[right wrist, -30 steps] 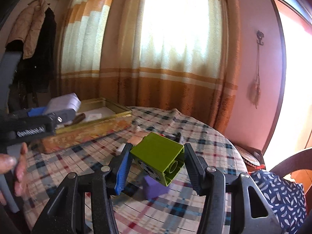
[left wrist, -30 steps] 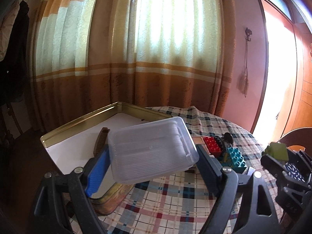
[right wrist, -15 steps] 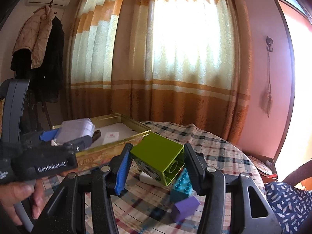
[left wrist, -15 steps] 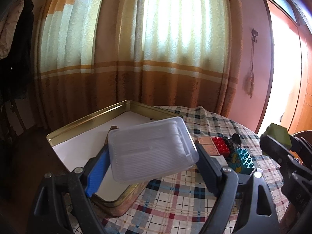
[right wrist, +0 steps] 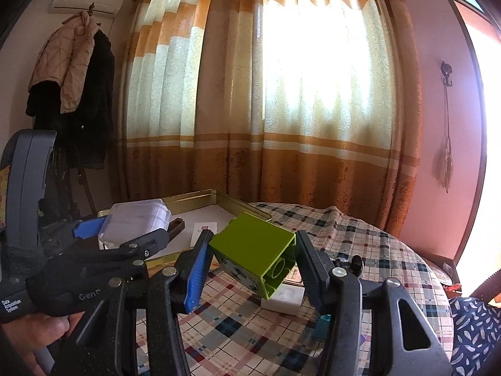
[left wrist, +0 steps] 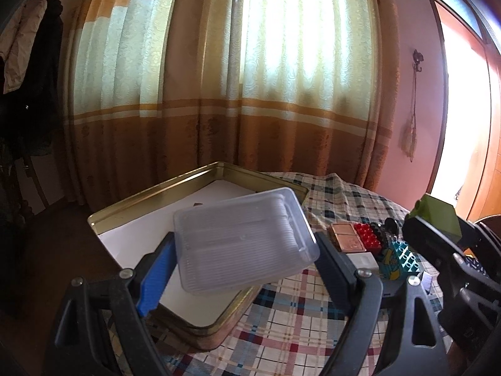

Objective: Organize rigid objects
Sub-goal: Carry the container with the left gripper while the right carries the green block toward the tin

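Clear plastic box (left wrist: 244, 239): clamped between the left tongs (left wrist: 242, 258), tilted, held above the near part of the gold tin tray (left wrist: 150, 197).
Left tongs: wide apart yet pressing on both short ends of the box, blue pad at 9 o'clock, black pad at 3 o'clock.
Green block (right wrist: 252, 255): clamped in the right tongs (right wrist: 250, 269), tilted, hollow underside with a round socket facing the camera; held above the surface (right wrist: 360, 244), not resting on it.
Right tongs: closed on the block's two side faces.
Tray: at 10 o'clock of the green block in the right wrist view, white liner inside; a dark brown comb-like piece (right wrist: 175, 225) and a small white card (right wrist: 203, 230) lie in it.
Loose pieces: at 3 o'clock of the plastic box, a copper-coloured flat piece (left wrist: 346, 238), a red studded brick (left wrist: 368, 235), a teal studded brick (left wrist: 405, 257) and a white block (left wrist: 363, 260) sit close together on the checked cloth.
Person's hand (right wrist: 34, 329): at 8 o'clock in the right wrist view, gripping the left tool's handle.
Backdrop: orange and cream curtain (right wrist: 281, 94), coats (right wrist: 72, 62) hanging at 10 o'clock.
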The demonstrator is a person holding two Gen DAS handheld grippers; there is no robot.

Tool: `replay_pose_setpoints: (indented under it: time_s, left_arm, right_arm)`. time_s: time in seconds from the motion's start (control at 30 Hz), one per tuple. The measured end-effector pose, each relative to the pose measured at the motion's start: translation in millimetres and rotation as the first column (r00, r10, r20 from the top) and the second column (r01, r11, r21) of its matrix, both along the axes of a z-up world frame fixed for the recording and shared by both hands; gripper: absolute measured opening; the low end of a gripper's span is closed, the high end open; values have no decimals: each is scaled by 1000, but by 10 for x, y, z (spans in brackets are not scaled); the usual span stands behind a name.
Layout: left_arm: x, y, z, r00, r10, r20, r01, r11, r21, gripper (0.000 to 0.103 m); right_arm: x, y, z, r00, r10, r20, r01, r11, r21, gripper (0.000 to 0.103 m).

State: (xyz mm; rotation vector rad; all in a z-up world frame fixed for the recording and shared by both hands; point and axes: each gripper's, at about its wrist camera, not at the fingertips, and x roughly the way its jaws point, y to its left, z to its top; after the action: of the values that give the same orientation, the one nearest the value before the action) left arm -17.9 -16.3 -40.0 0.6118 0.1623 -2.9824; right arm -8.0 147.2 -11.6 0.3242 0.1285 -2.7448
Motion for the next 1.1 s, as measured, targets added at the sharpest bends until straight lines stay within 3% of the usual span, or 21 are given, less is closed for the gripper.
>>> replay_pose_setpoints:
  time_s: [0.83,1.1]
  left_arm:
    - [-73,-323,-26,997,80,4,-80,997,10,85]
    - [-216,-653,12,989,142,30,-143,990,19,85]
  right_arm:
    - [-100,-304,-50,997,61,43,-63,997,42,55]
    - [-397,-555,-34,989,110,102,-116,991,59,55]
